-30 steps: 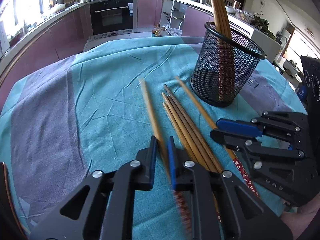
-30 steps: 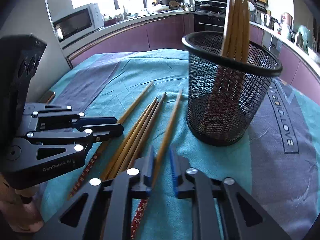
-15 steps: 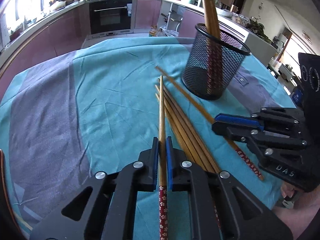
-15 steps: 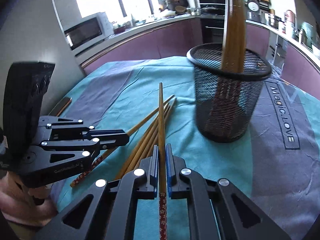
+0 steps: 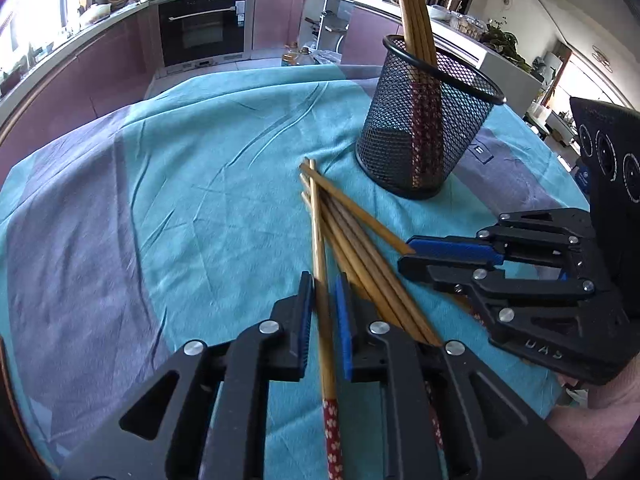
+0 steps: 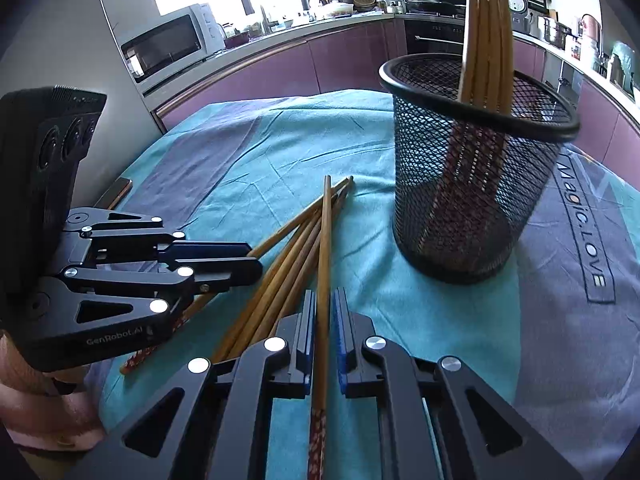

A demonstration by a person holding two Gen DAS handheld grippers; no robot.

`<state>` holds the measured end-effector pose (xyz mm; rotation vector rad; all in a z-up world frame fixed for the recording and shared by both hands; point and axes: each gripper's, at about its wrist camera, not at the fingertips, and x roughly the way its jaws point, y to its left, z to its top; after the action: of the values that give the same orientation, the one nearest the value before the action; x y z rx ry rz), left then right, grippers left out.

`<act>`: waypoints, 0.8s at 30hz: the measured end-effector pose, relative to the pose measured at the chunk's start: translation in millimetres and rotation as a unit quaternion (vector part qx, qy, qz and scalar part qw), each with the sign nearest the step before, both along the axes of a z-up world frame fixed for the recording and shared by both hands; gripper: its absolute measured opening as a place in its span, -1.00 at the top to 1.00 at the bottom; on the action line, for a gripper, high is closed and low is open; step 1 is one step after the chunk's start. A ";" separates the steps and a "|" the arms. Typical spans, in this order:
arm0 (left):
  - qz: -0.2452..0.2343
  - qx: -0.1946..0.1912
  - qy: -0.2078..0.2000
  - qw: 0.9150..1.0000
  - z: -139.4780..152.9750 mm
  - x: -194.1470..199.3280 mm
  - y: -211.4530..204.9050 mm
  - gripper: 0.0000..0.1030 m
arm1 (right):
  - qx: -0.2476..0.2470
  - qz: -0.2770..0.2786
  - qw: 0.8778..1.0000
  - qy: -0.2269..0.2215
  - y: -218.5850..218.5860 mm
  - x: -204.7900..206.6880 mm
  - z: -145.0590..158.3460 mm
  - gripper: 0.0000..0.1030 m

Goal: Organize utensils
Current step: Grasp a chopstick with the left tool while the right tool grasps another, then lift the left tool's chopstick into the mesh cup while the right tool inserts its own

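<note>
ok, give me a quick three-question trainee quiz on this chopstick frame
1. True or false: the black mesh holder is empty.
2. What lies between the fingers of the right gripper? A) a spoon B) a chopstick C) a fork
3. What surface do the loose chopsticks lie on?

Key:
1. False: upright chopsticks stand in it.
2. B.
3. The teal tablecloth, beside the holder.
</note>
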<state>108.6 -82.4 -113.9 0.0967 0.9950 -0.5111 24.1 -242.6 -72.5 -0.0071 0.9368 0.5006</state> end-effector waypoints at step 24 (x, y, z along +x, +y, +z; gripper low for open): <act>-0.022 -0.097 -0.089 0.991 100.7 -18.8 12.2 0.85 | 0.075 -0.034 0.990 -0.118 -53.1 -25.4 89.7 0.89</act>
<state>89.9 -70.3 -13.2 -0.0104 0.7673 -0.6255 -1.2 -295.7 17.2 0.0994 0.6639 0.4946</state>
